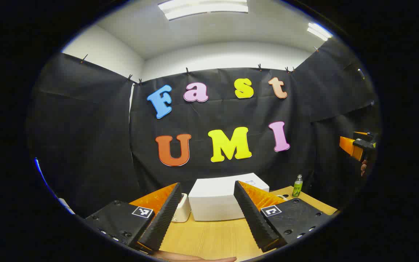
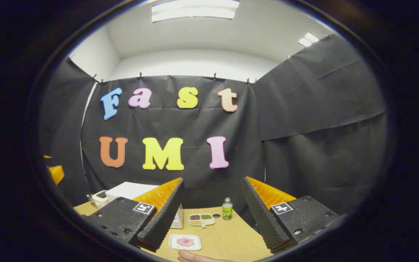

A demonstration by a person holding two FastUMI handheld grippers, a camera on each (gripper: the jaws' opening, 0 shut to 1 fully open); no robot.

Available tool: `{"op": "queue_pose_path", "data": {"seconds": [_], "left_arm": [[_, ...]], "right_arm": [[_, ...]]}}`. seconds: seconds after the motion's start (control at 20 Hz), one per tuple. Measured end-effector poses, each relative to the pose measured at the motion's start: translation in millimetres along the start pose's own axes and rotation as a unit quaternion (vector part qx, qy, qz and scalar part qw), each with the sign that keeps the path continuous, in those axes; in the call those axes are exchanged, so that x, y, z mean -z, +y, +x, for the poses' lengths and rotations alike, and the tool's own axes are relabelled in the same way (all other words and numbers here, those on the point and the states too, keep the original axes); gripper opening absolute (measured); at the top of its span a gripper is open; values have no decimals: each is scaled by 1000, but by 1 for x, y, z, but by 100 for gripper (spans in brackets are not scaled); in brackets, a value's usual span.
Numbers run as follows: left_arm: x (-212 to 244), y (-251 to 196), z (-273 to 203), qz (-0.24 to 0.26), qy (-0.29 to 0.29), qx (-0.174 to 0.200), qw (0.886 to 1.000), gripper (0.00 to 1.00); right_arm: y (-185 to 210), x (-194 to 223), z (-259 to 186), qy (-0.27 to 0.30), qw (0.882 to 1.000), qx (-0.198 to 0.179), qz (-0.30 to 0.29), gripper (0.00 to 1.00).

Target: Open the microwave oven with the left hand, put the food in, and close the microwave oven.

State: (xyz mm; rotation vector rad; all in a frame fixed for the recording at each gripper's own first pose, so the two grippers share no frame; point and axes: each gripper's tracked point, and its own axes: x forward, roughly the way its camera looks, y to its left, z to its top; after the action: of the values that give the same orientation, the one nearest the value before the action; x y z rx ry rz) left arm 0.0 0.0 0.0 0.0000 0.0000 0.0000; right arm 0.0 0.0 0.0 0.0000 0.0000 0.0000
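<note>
The left gripper [image 1: 206,214] and right gripper [image 2: 211,214] gape wide and empty; far microwave [image 1: 218,200] untouched, plated food [image 2: 185,242] waiting.

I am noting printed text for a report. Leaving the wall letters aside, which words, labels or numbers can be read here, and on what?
Green bottle: label too small to read.
Sticker on the white microwave oven: blurred, unreadable.
Square markers on left gripper and right gripper: black-and-white patterns, no words.
Nothing can be quoted.
</note>
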Motion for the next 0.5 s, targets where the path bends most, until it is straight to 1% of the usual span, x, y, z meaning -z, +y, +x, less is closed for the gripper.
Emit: {"op": "queue_pose_path", "data": {"seconds": [0.25, 0.3, 0.35, 0.4, 0.45, 0.5], "left_arm": [[2, -2, -1, 5, -1, -1, 1000, 92], [4, -1, -1, 3, 2, -3, 1000, 92], [5, 1, -2, 1, 3, -6, 1000, 92], [5, 1, -1, 0, 2, -7, 1000, 92], [6, 2, 0, -3, 4, -8, 1000, 92], [9, 3, 1, -8, 6, -9, 1000, 93]], "right_arm": [[-7, 9, 5, 10, 1000, -1, 2, 100], [-5, 10, 7, 11, 1000, -7, 4, 96], [-6, 11, 9, 13, 1000, -8, 5, 96], [-9, 13, 11, 15, 1000, -5, 5, 100], [-10, 16, 12, 17, 1000, -5, 5, 96], [-10, 15, 13, 17, 1000, -4, 5, 96]]}}
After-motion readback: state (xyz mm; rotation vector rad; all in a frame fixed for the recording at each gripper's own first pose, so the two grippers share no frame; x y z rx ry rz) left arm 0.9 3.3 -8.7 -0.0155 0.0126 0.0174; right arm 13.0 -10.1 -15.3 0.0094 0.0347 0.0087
